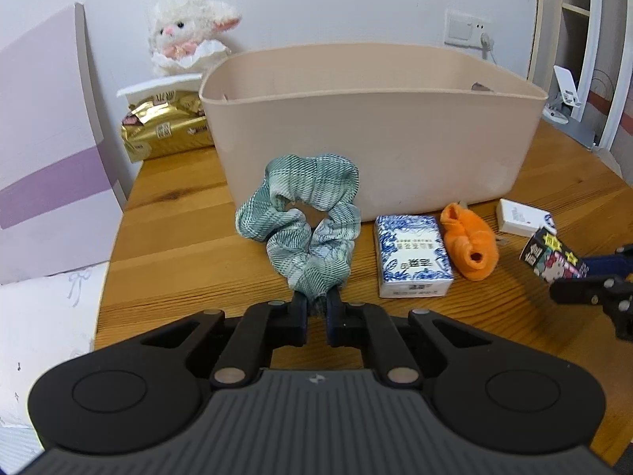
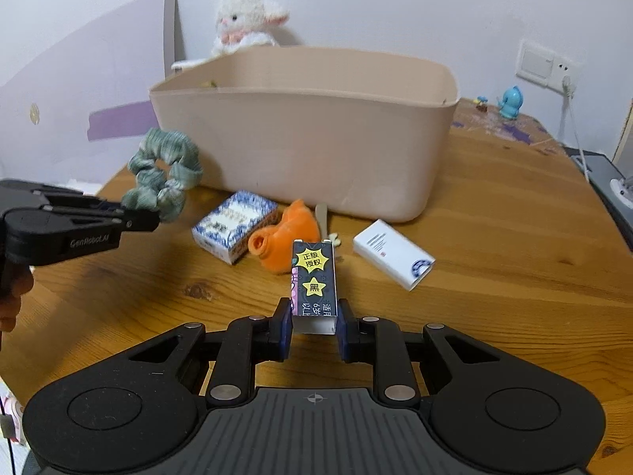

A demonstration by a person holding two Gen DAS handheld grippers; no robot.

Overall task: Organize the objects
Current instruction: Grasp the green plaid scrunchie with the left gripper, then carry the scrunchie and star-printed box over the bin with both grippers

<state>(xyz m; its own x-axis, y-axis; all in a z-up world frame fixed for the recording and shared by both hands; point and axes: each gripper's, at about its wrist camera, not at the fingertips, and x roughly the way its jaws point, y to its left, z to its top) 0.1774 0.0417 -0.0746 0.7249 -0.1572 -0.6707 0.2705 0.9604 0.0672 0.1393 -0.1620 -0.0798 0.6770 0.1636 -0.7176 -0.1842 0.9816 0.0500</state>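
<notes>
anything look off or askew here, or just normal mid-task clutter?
Nothing damaged or spilled. Both grippers are loaded: the left gripper pinches the green scrunchie and the right gripper clamps the dark box. The blue-and-white box, orange cloth and white box lie scattered outside the bin.

Behind the bin: white plush lamb (image 1: 186, 35), gold packet (image 1: 166, 128). On the wall, socket (image 2: 548, 64); beneath, blue figurine (image 2: 511, 103) on wooden surface (image 2: 494, 206).

Wooden table (image 2: 494, 237) carries beige bin (image 2: 316, 134), blue-white box (image 2: 233, 225), orange cloth (image 2: 285, 237).
</notes>
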